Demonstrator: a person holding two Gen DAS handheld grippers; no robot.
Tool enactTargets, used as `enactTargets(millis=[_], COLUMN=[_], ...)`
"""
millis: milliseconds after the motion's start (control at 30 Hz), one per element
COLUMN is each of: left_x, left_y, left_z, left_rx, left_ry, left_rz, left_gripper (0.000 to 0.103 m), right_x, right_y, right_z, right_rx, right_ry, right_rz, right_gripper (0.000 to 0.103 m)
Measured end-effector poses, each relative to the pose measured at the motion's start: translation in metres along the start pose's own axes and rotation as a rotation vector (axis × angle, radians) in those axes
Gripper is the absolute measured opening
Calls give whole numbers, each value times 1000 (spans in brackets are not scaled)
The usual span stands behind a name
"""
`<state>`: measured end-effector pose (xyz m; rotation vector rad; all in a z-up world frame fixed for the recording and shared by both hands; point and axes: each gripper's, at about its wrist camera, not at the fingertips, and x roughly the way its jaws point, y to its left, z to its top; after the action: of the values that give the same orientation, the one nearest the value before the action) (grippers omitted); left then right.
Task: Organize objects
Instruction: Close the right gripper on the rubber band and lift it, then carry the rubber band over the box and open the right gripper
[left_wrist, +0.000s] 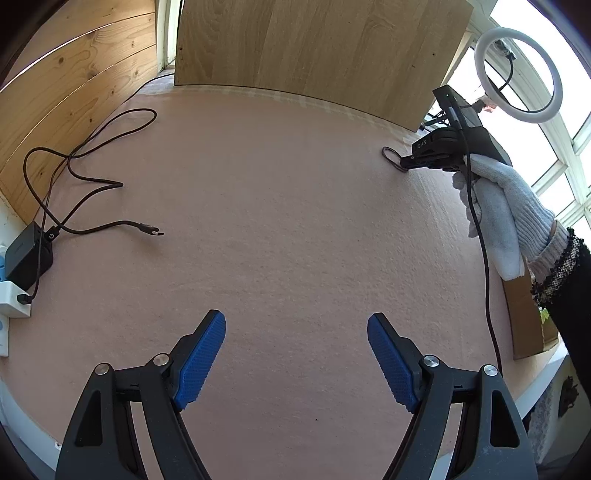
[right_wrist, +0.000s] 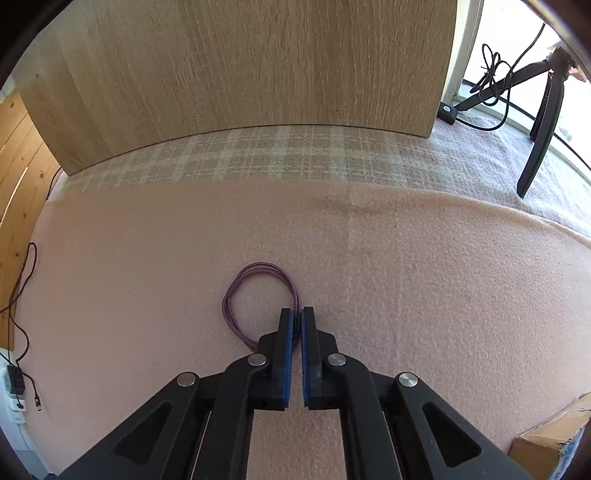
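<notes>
Left wrist view: left tongs (left_wrist: 296, 345) stand released over bare pink blanket (left_wrist: 280, 206); a black charger cable (left_wrist: 92, 177) sprawls far left, loose and limp. Centre is open room; wooden boards close the far edge.

Right wrist view: right tongs (right_wrist: 297, 314) are clenched on the right strand of a purple cord loop (right_wrist: 236, 295) lying mid-blanket. Judged light, soft, easily slipping; pinch bundled strands.
</notes>
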<state>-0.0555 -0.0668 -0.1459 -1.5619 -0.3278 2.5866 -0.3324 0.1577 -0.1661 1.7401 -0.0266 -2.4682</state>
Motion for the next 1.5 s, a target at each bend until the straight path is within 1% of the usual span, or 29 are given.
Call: enactTargets(millis=[200,467,700,900,1067,1200,1367,1500], left_x=[1,6,15,22,24,27,34,35], left_y=[-9,-31,-64,-98,-126,-147,-176,-198], left_z=[2,6,10,13,16,16,13,6], left_rx=[12,43,102,163,219,260,312,347], left_ry=[-4,-1,10,21,22,30,44,53], left_rz=[-14,-48,-92,-121,-153,-179,-208,-229], left_gripper=[82,82,82,81,81,81,81,81], right_x=[-8,-35,-69,-115,-158,-190,-216,-229], right_y=[-5,-22,-40,-53,-73,-95,-124,-152], right_z=[-21,-67,-115,-161,-195,-223,-253,-278], right_rx=[6,26,71,120,167,196,258,321], right_ry=[9,-1,-37,-119,-184,-227,-257,-265], right_rz=[58,114,168,194,190,150,99,58], right_gripper=[3,3,3,3,3,3,3,3])
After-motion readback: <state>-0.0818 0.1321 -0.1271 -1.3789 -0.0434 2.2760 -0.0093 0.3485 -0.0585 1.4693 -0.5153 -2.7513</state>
